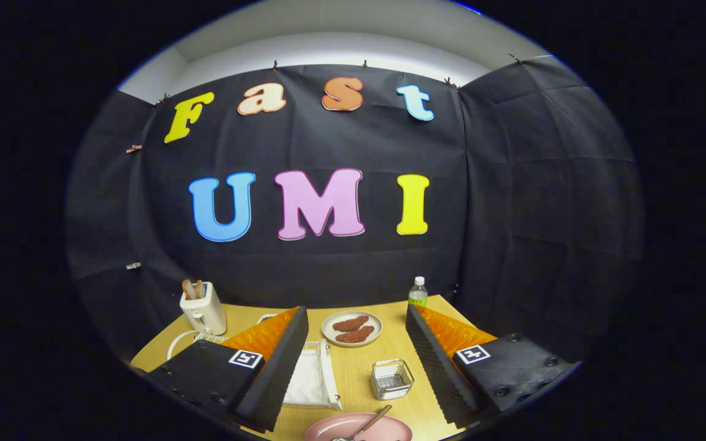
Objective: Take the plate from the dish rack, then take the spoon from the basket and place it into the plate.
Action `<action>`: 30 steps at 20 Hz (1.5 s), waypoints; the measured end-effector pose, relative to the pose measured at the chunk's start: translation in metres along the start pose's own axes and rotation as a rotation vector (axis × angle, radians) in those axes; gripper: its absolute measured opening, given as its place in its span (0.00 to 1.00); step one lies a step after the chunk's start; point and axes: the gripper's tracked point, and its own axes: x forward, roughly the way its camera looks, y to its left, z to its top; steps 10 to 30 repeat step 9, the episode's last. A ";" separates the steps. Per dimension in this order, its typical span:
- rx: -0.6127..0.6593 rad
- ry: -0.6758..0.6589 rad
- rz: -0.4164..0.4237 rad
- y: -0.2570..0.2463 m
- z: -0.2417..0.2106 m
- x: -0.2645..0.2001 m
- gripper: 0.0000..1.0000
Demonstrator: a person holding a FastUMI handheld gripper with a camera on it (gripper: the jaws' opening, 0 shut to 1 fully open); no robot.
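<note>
My gripper [356, 343] is open, its two black ribbed fingers spread wide above the wooden table with nothing between them. Low between the fingers, closest to me, lies a pink plate [390, 430] with a metal spoon [370, 424] resting in it, handle pointing up and to the right. Just ahead of the plate stands a small wire basket [392, 378], which looks empty. Next to the left finger sits the white dish rack [313, 381], partly hidden by that finger.
Farther back on the table [390, 349] a pale plate [352, 328] holds two brown pieces of food. A white toaster [203, 309] with toast stands at the back left, its cord trailing. A small water bottle [417, 291] stands by the cloth wall.
</note>
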 end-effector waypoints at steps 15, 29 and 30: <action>-0.032 -0.056 0.058 0.016 0.022 -0.025 0.98; -0.032 -0.056 0.058 0.016 0.022 -0.025 0.98; -0.032 -0.056 0.058 0.016 0.022 -0.025 0.98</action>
